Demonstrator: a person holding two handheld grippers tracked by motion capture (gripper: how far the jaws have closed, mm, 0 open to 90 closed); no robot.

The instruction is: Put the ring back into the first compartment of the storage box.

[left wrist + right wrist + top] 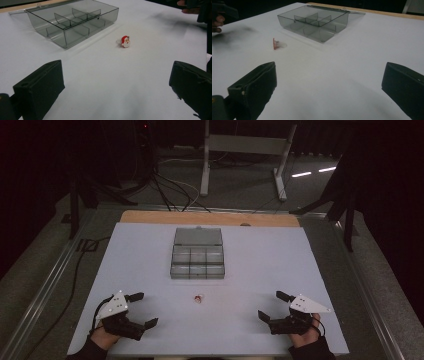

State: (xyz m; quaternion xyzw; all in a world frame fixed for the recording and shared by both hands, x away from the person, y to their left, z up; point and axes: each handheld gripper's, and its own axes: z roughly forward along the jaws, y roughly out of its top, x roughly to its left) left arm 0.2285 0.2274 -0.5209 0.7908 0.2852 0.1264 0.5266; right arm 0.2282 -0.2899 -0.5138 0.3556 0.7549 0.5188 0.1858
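**Inspector:** Now, nearest things first. What do your grippers report?

**Operator:** I have the left gripper (141, 309) and the right gripper (273, 305) low at the near edge of the white table (280, 255). Both stand with jaws spread wide and nothing between them.

**Inspector:** And the piece you mean to pick?

**Operator:** The Santa charm (198, 298) lies on the bare table between my two grippers, slightly beyond them and well apart from both. I judge the left marginally nearer. Beyond it sits the open compartment box (197, 262), lid thrown back, apart from the charm.

**Inspector:** Do the views differ?

**Operator:** Yes. The left gripper view faces the charm (125, 41) squarely, showing face and red hat. The right gripper view catches it (276, 43) edge-on, thin and standing. I'd approach from the left, across that thin edge.
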